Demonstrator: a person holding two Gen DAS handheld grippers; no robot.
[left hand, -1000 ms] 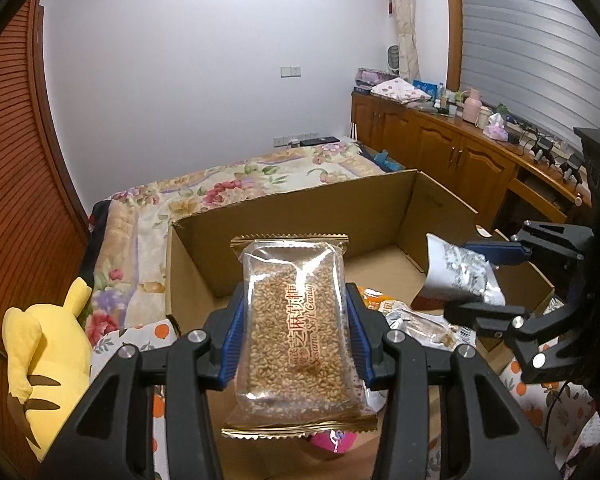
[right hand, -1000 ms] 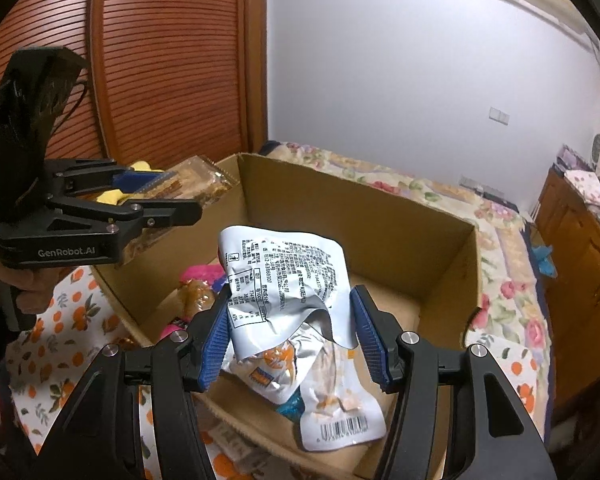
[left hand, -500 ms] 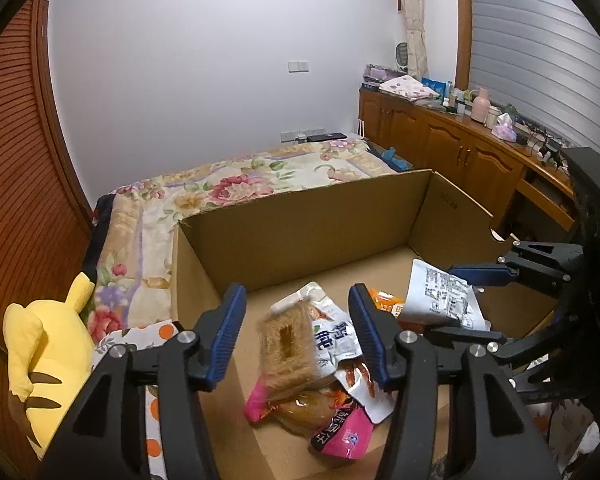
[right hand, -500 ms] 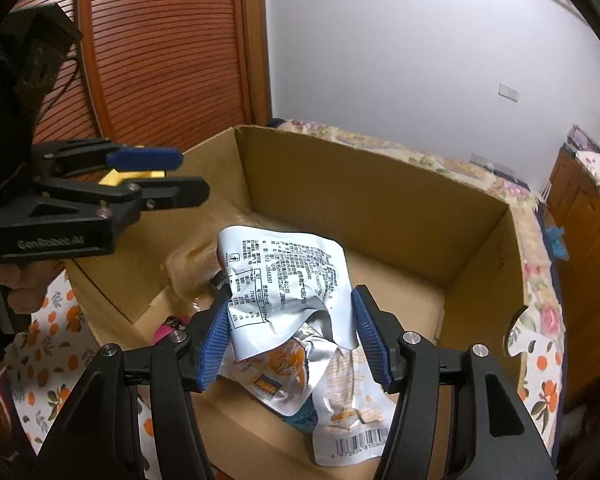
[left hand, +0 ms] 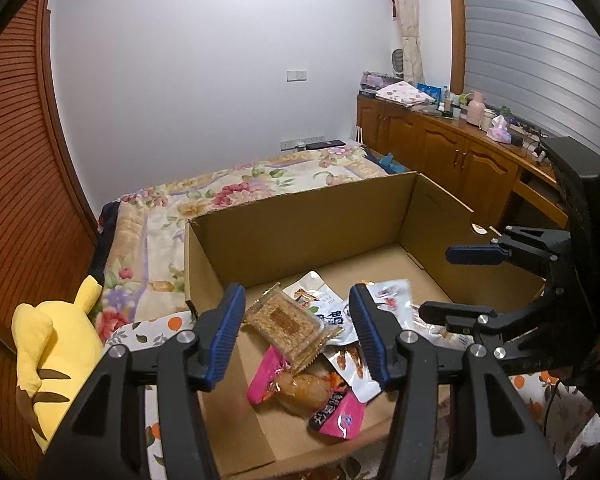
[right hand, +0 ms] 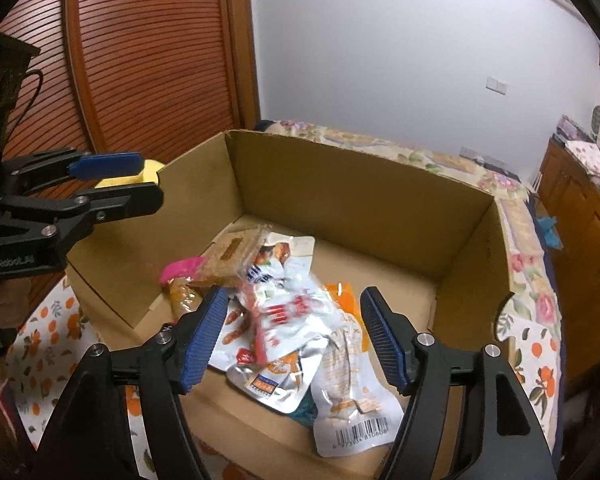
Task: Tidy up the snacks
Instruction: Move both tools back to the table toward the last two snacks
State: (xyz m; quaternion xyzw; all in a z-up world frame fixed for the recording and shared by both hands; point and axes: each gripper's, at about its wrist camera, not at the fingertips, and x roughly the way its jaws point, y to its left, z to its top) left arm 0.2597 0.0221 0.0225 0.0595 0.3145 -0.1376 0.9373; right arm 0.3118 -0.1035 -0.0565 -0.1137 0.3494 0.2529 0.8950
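An open cardboard box (left hand: 300, 204) holds a pile of snack packs. My left gripper (left hand: 296, 332) hangs open above its near left corner, nothing between the pads. Below it the clear-wrapped grain bar (left hand: 288, 326) lies tilted on a pink pack (left hand: 336, 416). My right gripper (right hand: 294, 336) has its jaws opening over the pile. The silver pouch with red print (right hand: 288, 312) lies loose and blurred between them, not pressed. The right wrist view shows the left gripper (right hand: 140, 182) over the box's (right hand: 340, 184) left wall. The right gripper (left hand: 464, 280) shows at the left wrist view's right edge.
The box stands on an orange-patterned cloth (right hand: 48, 328) on a bed with a floral cover (left hand: 240, 188). A yellow plush toy (left hand: 56, 344) sits left of the box. Wooden cabinets (left hand: 440, 148) line the right wall, and a slatted wooden door (right hand: 140, 60) stands on the left.
The left gripper opened and the grain bar dropped onto the pile in the box. The right gripper widened and the silver pouch slipped down from its pads onto the pile.
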